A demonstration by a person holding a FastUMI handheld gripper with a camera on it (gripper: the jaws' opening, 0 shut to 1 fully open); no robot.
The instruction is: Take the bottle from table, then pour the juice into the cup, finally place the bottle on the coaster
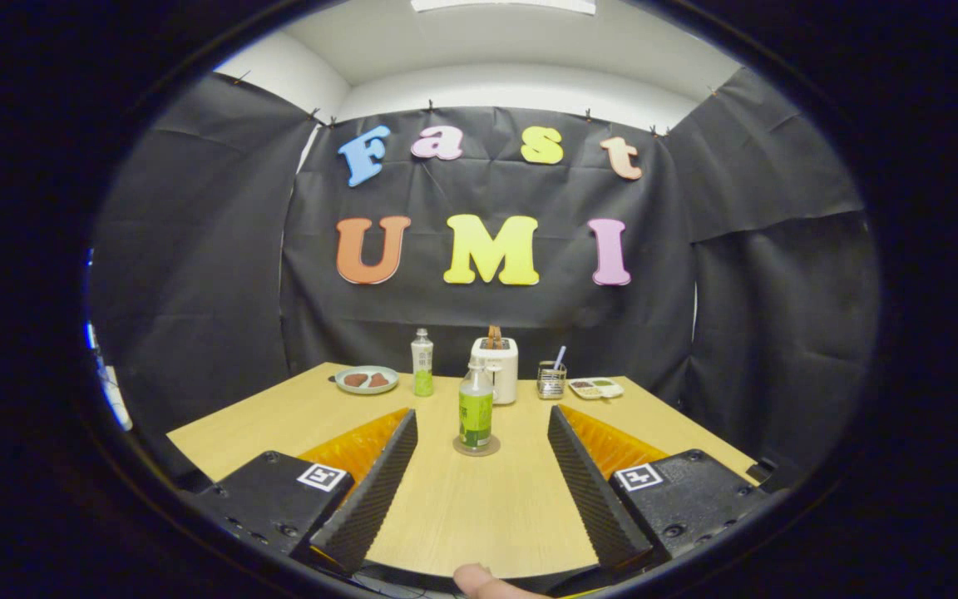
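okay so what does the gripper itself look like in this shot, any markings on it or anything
The gripper has two long wedge-shaped jaws with ribbed, finely grooved inner faces. Each jaw grows out of a blocky black housing with visible screws, and each housing carries a small square black-and-white tag on top. A fingertip of the person holding it shows behind the jaws.

Bottle point(476, 408) upright on coaster point(476, 448)

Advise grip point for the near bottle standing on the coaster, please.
Take the near bottle at its labelled body, coming straight in level from the front. It stands upright on the coaster, just ahead of the open hand-held gripper and centred between its fingers. The round straight sides suit the flat pads; the neck is narrower.
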